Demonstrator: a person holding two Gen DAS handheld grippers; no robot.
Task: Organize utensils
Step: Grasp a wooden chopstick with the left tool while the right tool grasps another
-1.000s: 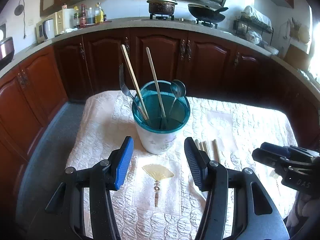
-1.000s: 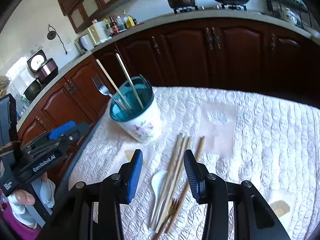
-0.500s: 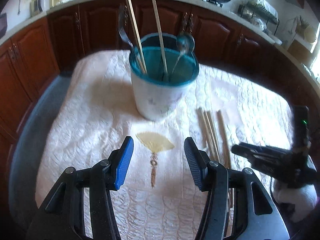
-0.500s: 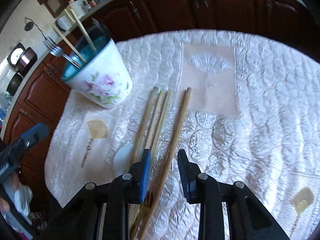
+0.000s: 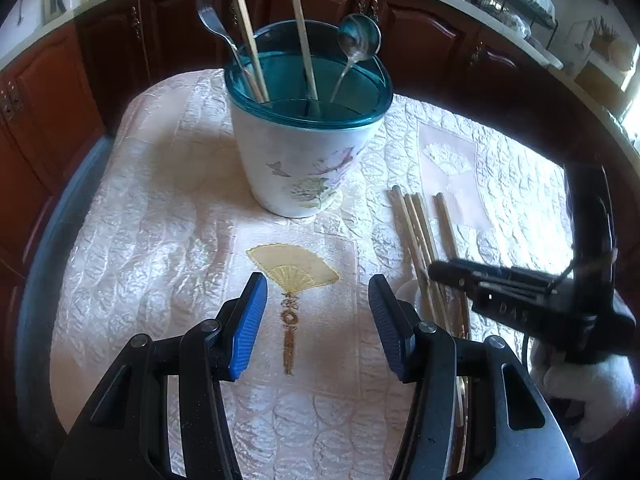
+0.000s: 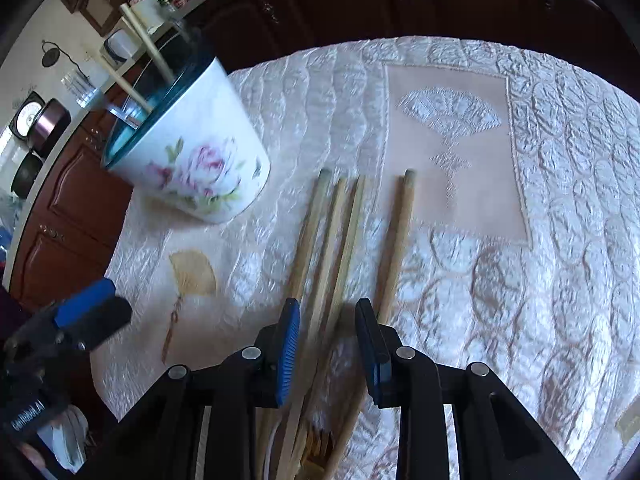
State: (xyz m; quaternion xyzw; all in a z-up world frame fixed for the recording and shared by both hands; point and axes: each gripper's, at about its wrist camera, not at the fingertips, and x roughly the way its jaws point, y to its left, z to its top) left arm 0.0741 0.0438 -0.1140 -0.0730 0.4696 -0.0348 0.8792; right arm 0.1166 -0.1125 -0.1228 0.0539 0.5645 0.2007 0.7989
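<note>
Across the whole frame lies the quilted tablecloth (image 5: 160, 216), with a floral utensil holder (image 5: 304, 160) standing at 12 o'clock in the left wrist view, already holding a fork (image 5: 212, 24), a spoon (image 5: 358, 40) and 2 chopsticks (image 5: 244, 28). On the cloth at 2 o'clock from the holder lie 4 loose chopsticks (image 6: 348, 232), 3 bunched and 1 just apart, their long axes running away from the right gripper (image 6: 327, 332) toward 12 o'clock. That gripper is low over their near halves, jaws part open with nothing clamped yet, straddling the third stick while the fourth lies just outside its right jaw. The right hand is plainly the nearer one. A closing pinch looks likely to catch 1 or 2 sticks. A white spoon (image 5: 408, 292) lies partly under the bundle. Over a yellow fan motif (image 5: 292, 268), the left gripper (image 5: 316, 316) hangs wide open and empty.
</note>
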